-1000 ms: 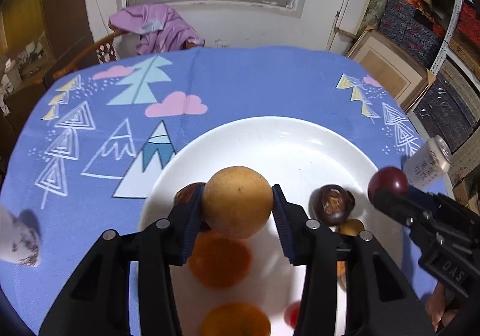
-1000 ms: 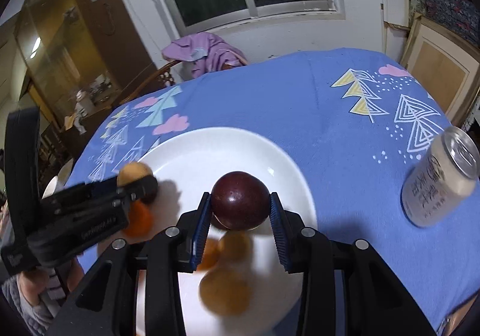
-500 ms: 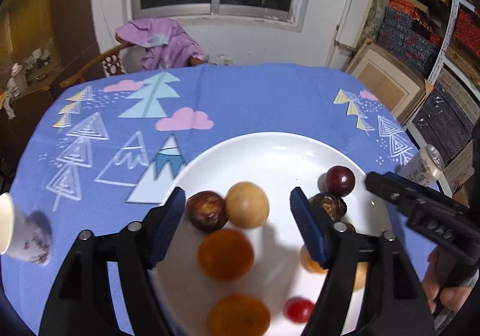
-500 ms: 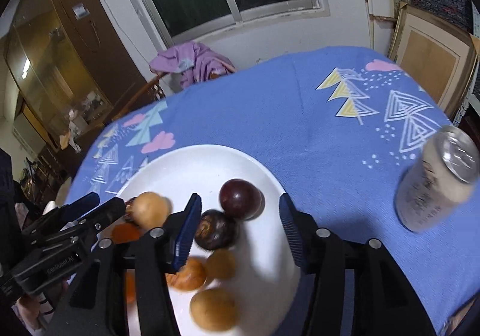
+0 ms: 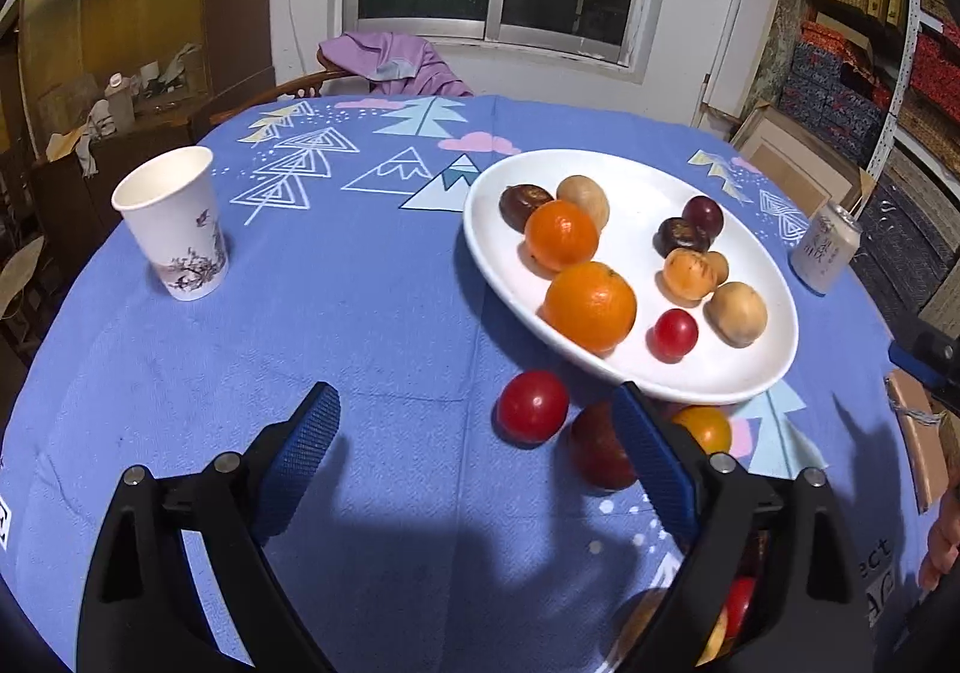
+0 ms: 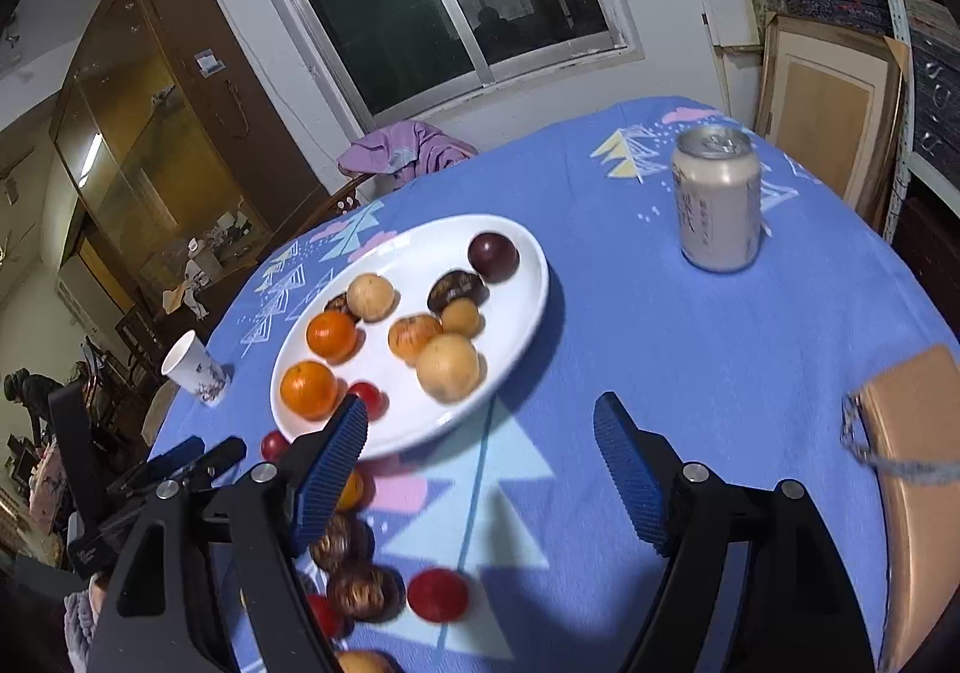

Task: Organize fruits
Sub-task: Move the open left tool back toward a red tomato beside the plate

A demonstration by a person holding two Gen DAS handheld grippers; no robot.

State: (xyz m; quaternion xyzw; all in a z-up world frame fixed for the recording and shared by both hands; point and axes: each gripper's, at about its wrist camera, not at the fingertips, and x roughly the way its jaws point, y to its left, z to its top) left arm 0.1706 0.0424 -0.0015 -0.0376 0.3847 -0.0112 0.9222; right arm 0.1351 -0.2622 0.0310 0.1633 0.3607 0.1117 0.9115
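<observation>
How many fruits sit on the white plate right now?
9 on the plate: four on its left part, five on its right. None seems hidden; more fruit lies off it on the cloth.

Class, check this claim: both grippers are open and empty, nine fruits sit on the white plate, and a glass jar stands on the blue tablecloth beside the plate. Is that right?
Not quite. Beside the white plate stands a drink can, not a glass jar; the right wrist view shows it on the blue tablecloth. The rest holds: left gripper and right gripper are open and empty.
</observation>
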